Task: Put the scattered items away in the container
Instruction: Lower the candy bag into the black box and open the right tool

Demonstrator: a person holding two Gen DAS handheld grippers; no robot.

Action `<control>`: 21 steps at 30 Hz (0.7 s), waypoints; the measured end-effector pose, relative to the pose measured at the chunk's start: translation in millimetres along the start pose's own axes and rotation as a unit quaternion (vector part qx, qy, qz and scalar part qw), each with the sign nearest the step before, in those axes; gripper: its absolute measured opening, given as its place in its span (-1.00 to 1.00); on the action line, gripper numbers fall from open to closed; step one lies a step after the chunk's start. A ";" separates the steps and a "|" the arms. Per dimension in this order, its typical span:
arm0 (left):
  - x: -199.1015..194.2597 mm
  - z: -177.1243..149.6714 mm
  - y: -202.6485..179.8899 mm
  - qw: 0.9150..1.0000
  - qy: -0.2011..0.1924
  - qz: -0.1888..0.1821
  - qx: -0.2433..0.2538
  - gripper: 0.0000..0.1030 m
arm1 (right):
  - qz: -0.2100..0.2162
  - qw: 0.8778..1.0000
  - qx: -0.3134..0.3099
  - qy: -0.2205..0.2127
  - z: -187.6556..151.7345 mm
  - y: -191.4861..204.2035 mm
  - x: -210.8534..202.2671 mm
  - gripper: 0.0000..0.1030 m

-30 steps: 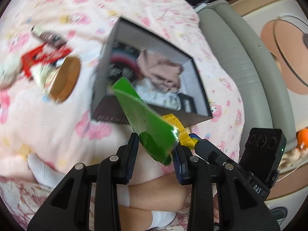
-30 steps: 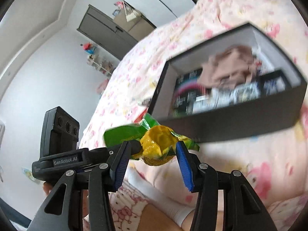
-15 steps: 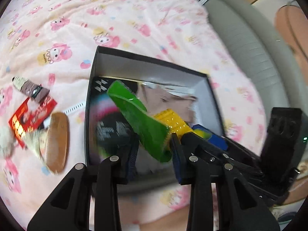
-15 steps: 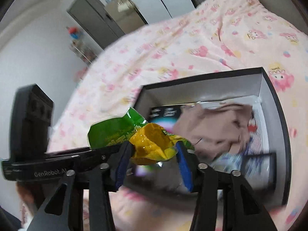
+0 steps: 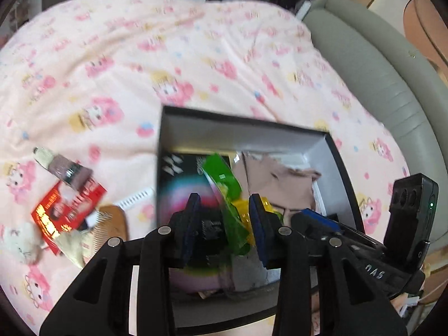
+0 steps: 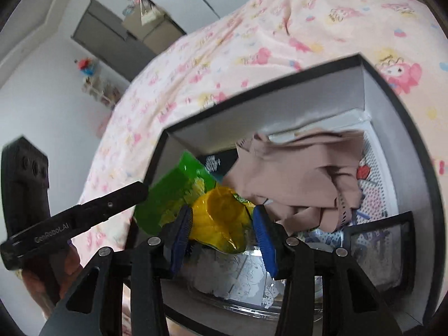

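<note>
Snack packet (image 6: 196, 204), green and yellow, now over the open black box (image 5: 238, 131) rather than beside it as a second ago, left gripper (image 5: 224, 218) standing wide, right gripper (image 6: 221, 224) still clamping its yellow end; release pending, comb (image 5: 112, 224) and red packet (image 5: 67, 204) remaining on bedspread (image 5: 140, 56).

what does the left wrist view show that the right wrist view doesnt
Only the left wrist view shows the items not yet in the box: a red packet, a tube, a wooden comb and a plush toy on the bedspread.
Only the right wrist view shows the wall and a dark cabinet.
Both show the box with beige cloth inside, and the snack bag above it.
</note>
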State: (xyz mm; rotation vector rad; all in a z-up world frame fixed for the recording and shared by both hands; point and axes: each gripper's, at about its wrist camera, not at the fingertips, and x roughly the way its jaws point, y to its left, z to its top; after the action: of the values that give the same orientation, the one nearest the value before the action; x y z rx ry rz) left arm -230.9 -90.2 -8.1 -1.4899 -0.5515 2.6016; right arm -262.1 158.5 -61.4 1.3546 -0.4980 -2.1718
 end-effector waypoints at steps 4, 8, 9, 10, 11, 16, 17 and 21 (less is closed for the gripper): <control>5.7 -4.4 2.2 1.000 0.005 -0.024 0.008 -0.33 | -0.044 0.998 -0.016 -0.031 -2.9 4.7 -6.9 -0.19; 7.1 -8.9 -1.1 0.997 0.006 -0.082 -0.009 -0.36 | -0.083 0.995 0.016 -0.057 -11.2 -4.9 -11.1 -0.26; 5.0 -8.8 -1.1 0.995 0.005 -0.103 -0.018 -0.36 | -0.077 0.995 0.028 -0.054 -11.5 -7.2 -9.4 -0.29; 2.9 -8.1 -2.4 0.992 0.003 -0.121 -0.021 -0.36 | -0.058 0.997 0.040 -0.040 -12.0 -10.8 -4.6 -0.29; 2.2 -7.1 -4.2 0.992 0.004 -0.124 -0.018 -0.36 | -0.046 0.998 0.044 -0.028 -12.9 -11.2 -2.1 -0.30; 27.3 -12.4 -1.3 0.996 0.050 -0.065 -0.022 -0.35 | -0.025 0.999 -0.001 0.023 -17.1 5.0 20.5 -0.29; 31.2 -13.8 0.0 0.996 0.060 -0.057 -0.027 -0.37 | -0.008 0.999 -0.005 0.037 -18.2 7.5 25.8 -0.29; 39.2 -19.3 -4.6 0.997 0.071 0.018 -0.007 -0.36 | 0.033 0.998 0.005 0.058 -20.9 9.9 37.4 -0.27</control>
State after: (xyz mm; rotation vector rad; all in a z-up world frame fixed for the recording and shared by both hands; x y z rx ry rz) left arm -235.3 -70.8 -47.3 -1.6875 -0.5336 2.4979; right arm -254.2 127.2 -91.3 1.4401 -0.5021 -2.0258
